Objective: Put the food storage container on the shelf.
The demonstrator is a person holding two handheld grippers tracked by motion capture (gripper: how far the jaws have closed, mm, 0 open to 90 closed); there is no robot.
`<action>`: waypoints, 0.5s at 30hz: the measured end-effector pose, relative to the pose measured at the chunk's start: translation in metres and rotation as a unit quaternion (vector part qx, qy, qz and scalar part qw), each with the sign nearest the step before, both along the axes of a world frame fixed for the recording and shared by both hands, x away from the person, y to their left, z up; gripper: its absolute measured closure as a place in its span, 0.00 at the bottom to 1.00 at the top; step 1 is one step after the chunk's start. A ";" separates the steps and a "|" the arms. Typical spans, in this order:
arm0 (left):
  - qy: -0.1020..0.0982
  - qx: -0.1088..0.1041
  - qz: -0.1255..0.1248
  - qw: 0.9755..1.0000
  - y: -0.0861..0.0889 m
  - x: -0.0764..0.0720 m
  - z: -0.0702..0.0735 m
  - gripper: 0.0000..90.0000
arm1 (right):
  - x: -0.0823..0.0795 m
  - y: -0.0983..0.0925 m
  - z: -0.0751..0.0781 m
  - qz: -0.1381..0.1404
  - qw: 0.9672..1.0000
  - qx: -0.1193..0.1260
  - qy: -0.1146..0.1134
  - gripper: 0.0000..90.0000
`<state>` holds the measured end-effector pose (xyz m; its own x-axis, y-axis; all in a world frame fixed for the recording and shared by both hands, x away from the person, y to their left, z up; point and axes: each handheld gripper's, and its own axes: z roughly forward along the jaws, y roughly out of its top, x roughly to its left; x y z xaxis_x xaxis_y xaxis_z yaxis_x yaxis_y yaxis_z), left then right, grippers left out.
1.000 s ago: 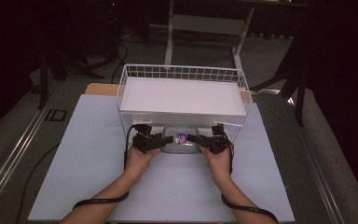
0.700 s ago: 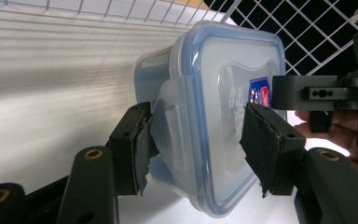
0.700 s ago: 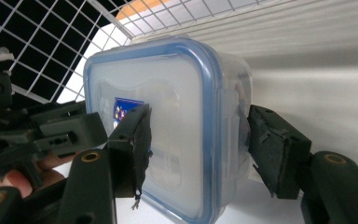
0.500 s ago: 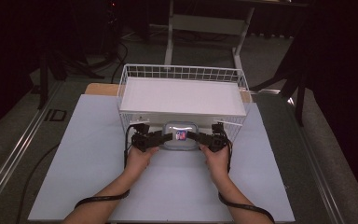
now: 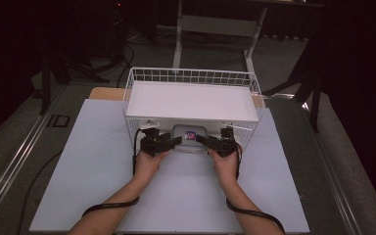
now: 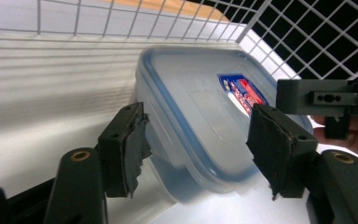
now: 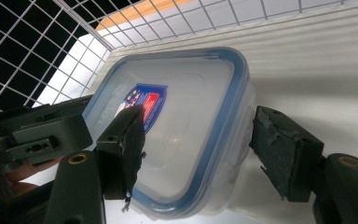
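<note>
Container (image 5: 189, 138) between both open tongs

White wire basket (image 5: 192, 100) stands at the table's far side; its upper shelf (image 5: 191, 102) roofs the low front opening, so entry is level, from the near side only. Lidded plastic container (image 5: 190, 135) sits in that opening between left gripper (image 5: 162, 143) and right gripper (image 5: 214, 142). Mesh walls close both sides. Near table surface (image 5: 98, 166) lies free around the forearms.
</note>
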<state>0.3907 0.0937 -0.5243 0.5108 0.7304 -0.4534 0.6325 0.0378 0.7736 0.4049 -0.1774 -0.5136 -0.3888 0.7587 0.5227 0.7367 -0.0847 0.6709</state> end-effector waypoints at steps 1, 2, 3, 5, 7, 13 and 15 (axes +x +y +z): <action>-0.001 0.000 0.000 1.000 0.000 0.000 0.000 0.43 | 0.001 0.000 0.000 -0.001 1.000 -0.003 -0.003 0.39; -0.001 0.000 0.000 1.000 0.000 0.000 0.000 0.43 | 0.001 0.000 0.000 -0.001 1.000 -0.003 -0.003 0.39; 0.002 -0.002 -0.001 1.000 0.001 -0.001 0.000 0.43 | 0.000 0.001 0.001 -0.001 1.000 -0.004 -0.002 0.40; -0.001 -0.002 -0.001 1.000 0.001 -0.003 0.000 0.43 | -0.003 0.002 0.004 0.000 1.000 -0.022 -0.017 0.41; -0.004 -0.009 0.000 1.000 0.002 -0.007 0.002 0.43 | -0.007 0.004 0.008 0.001 0.999 -0.028 -0.025 0.41; -0.022 0.001 -0.016 1.000 0.009 -0.020 0.012 0.43 | -0.017 0.000 0.014 0.014 0.996 -0.050 -0.075 0.41; -0.027 0.002 -0.019 0.999 0.012 -0.028 0.017 0.43 | -0.020 -0.001 0.015 0.025 0.995 -0.040 -0.083 0.46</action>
<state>0.3627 0.1062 -0.5069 0.5621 0.7115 -0.4217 0.5904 0.0120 0.8071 0.3849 -0.1786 -0.4984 -0.5030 0.7729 0.3868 0.6174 0.0082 0.7866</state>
